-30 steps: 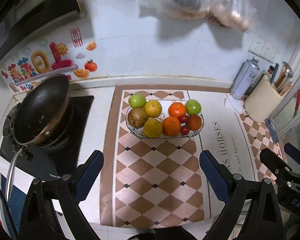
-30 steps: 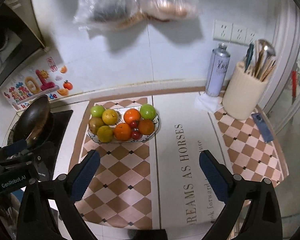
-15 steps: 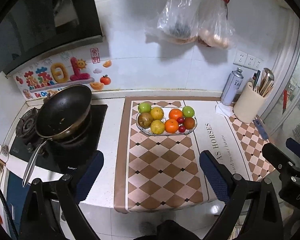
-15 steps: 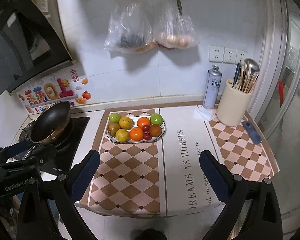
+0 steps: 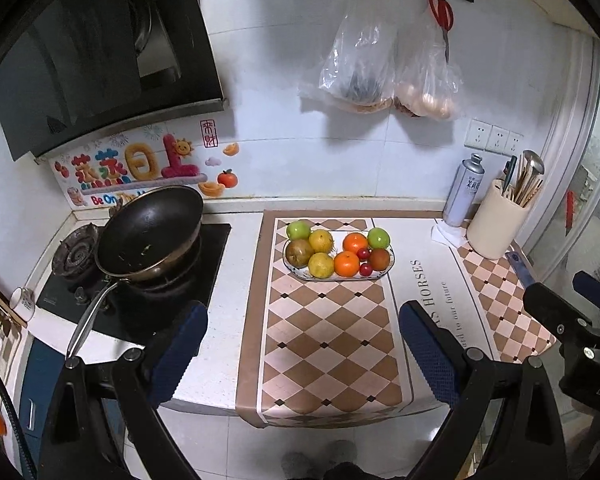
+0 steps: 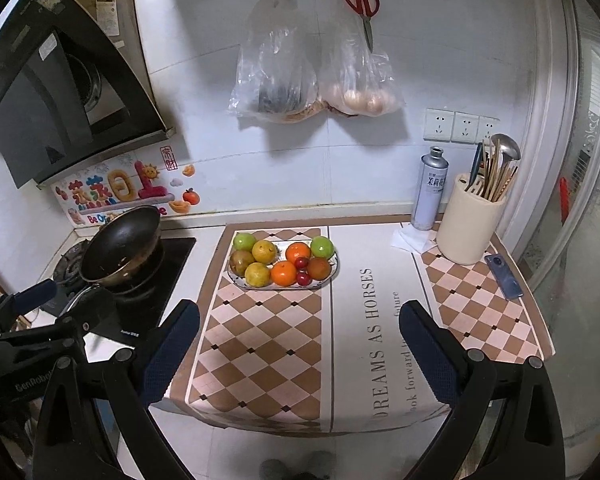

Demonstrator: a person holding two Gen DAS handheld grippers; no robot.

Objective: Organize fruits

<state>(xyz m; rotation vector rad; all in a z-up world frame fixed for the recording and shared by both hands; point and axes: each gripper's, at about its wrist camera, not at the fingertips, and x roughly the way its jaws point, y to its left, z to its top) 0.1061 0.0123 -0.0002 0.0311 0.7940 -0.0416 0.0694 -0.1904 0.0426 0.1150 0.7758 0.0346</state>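
Observation:
A glass dish (image 5: pixel 391 265) (image 6: pixel 334 270) of fruit sits at the far end of a checkered mat (image 5: pixel 328 340) (image 6: pixel 260 344). It holds green apples (image 5: pixel 298 230), oranges (image 5: pixel 346 263), yellow citrus (image 5: pixel 321 265), a brown pear (image 5: pixel 299 253) and small red fruits (image 5: pixel 365 269). My left gripper (image 5: pixel 302 356) is open and empty, well back from the dish above the counter's front edge. My right gripper (image 6: pixel 300 356) is open and empty, equally far back. Each gripper shows at the edge of the other's view.
A black wok (image 5: pixel 150 234) sits on the stove at left. A spray can (image 5: pixel 462 196), a utensil holder (image 5: pixel 500 220) and a phone (image 6: pixel 504 276) stand at right. Bags (image 6: pixel 276 80) and red scissors (image 6: pixel 362 0) hang on the wall.
Both grippers have pulled back and up from the dish, which now looks smaller and farther away. The fruit has not moved. Both grippers stayed open.

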